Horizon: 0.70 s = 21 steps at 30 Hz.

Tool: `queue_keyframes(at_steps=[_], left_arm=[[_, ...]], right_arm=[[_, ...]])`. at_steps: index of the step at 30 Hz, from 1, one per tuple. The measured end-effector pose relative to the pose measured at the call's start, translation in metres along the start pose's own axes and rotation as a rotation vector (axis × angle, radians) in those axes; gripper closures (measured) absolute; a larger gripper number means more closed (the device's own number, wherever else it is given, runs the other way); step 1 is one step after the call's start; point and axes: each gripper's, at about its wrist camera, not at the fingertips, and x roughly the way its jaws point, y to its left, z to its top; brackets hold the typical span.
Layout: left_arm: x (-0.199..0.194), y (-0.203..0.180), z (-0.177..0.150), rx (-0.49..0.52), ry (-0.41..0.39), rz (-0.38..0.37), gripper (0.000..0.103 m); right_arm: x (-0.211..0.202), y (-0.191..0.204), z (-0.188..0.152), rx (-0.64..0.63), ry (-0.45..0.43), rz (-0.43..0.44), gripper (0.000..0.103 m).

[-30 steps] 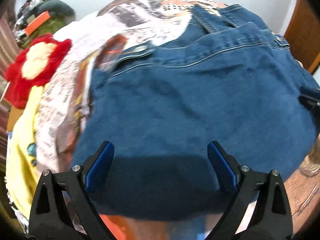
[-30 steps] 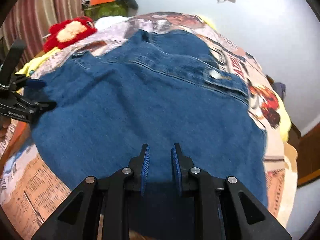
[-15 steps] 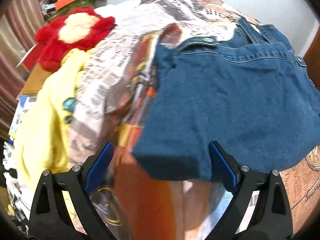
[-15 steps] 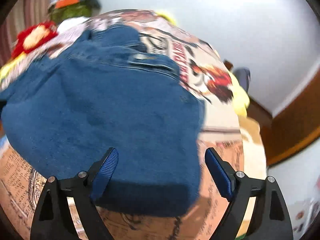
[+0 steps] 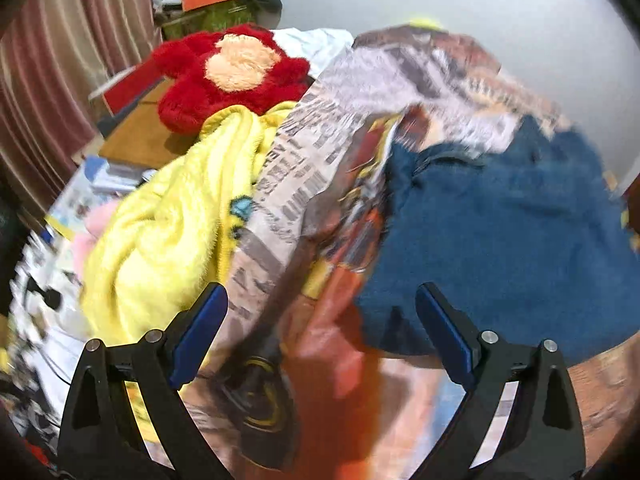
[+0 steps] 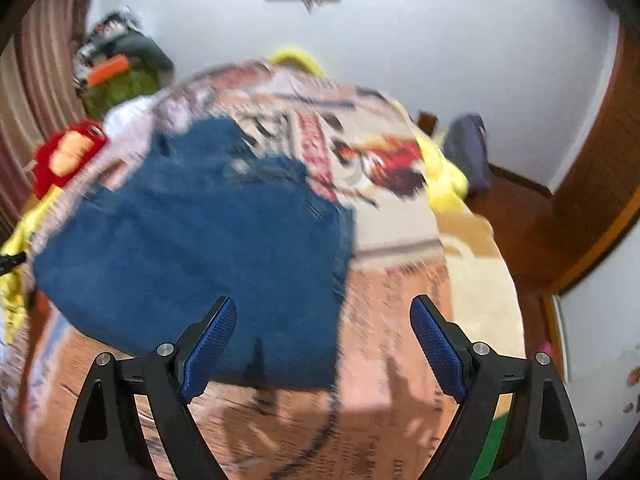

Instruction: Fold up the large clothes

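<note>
Both claws hang wide open and empty, left claw [image 5: 320,336] and right claw [image 6: 322,340], above the near edge of the bed [image 6: 400,360]; the denim garment [image 6: 208,248] lies folded at the bed's middle, looking nearly done, maybe one more fold left

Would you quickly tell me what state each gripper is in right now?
Left gripper: open, holding nothing.
Right gripper: open, holding nothing; the jeans lie on the bed beyond it.
</note>
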Motion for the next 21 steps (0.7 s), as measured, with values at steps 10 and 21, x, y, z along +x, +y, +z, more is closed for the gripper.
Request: queue_keyframes(at_steps=[10, 21], left_arm=[[0.013, -0.036, -0.025, -0.112, 0.153, -0.338, 0.007], [0.066, -0.056, -0.050, -0.263, 0.292, -0.527, 0.007]], right_arm=[[0.005, 0.085, 0.030, -0.069, -0.041, 0.205, 0.012], [0.095, 0.133, -0.003, -0.143, 0.208, 0.206, 0.011]])
